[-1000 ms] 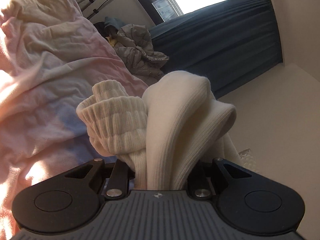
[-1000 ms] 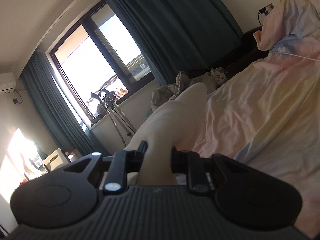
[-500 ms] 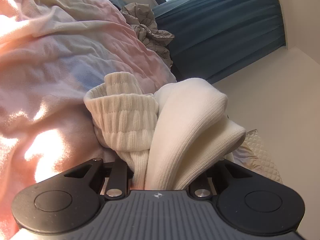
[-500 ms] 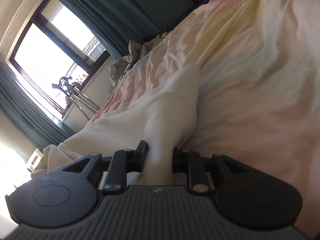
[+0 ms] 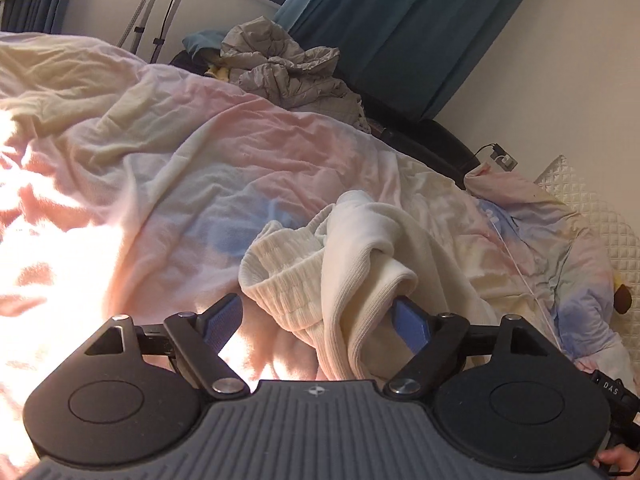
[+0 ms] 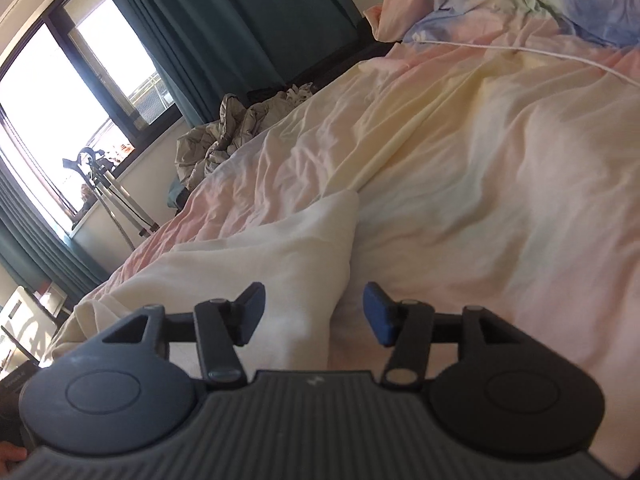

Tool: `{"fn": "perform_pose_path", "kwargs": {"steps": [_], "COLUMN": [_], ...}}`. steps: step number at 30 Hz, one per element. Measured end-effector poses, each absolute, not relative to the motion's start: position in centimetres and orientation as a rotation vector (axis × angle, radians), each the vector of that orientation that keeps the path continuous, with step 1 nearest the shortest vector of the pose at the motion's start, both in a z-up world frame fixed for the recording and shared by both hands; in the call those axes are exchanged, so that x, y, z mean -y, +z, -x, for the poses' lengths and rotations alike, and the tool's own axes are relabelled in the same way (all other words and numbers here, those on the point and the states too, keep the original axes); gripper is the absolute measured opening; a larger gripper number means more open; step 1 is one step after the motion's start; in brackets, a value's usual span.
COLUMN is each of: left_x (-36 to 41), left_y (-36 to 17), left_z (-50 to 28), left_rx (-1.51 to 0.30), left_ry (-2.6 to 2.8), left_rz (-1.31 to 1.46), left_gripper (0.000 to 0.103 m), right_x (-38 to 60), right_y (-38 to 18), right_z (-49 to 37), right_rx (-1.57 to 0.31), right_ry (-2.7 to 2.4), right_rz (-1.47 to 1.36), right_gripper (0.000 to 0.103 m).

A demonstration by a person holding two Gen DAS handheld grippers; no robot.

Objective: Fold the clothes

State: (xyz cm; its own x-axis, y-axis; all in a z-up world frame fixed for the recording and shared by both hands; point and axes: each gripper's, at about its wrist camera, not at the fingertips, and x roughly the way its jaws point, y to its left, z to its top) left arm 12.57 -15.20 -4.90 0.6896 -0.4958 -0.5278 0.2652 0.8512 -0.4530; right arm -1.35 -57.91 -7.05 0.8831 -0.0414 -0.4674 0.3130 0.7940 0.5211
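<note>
A cream knitted garment [image 5: 360,264] with a ribbed cuff [image 5: 280,276] lies bunched on the pastel duvet [image 5: 200,168]. My left gripper [image 5: 316,320] is opening wide around it. A fold of the cloth drapes loosely over the right blue pad [image 5: 412,320], while the left pad stands apart from the cloth. In the right wrist view a smooth corner of the same cream garment [image 6: 288,256] rests on the duvet [image 6: 480,160]. My right gripper [image 6: 314,312] is opening too. The cloth lies between its pads and neither pad presses on it.
A crumpled grey jacket [image 5: 288,72] lies at the bed's far edge below teal curtains [image 5: 400,24]. A metal stand [image 6: 116,196] stands by the window [image 6: 48,92]. A white cable [image 6: 520,50] crosses the duvet towards the pillow [image 5: 560,240] and quilted headboard [image 5: 600,224].
Both grippers were shut on the cream garment and have let go. The garment has dropped from hanging in the air onto the duvet, and both views have rolled and tipped towards the bed.
</note>
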Motion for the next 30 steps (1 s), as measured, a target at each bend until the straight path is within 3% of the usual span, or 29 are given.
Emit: {"fn": "perform_pose_path", "kwargs": {"steps": [16,23,30], "left_x": [4.9,0.4,-1.8], "left_y": [10.3,11.5,10.0], "left_z": [-1.3,1.0,0.8], "left_rx": [-0.362,-0.323,-0.274], "left_ry": [-0.287,-0.174,-0.085], "left_rz": [0.000,-0.043,0.012], "left_gripper": [0.100,0.103,0.103], "right_x": [42.8,34.1,27.6], "right_y": [8.1,10.6,9.7], "right_z": [1.2,0.1,-2.3], "right_rx": [-0.296,-0.265,-0.266], "right_ry": [0.073,0.201,0.271], "right_rz": [-0.340,-0.256,-0.208], "right_gripper": [0.056,0.058,0.058]}}
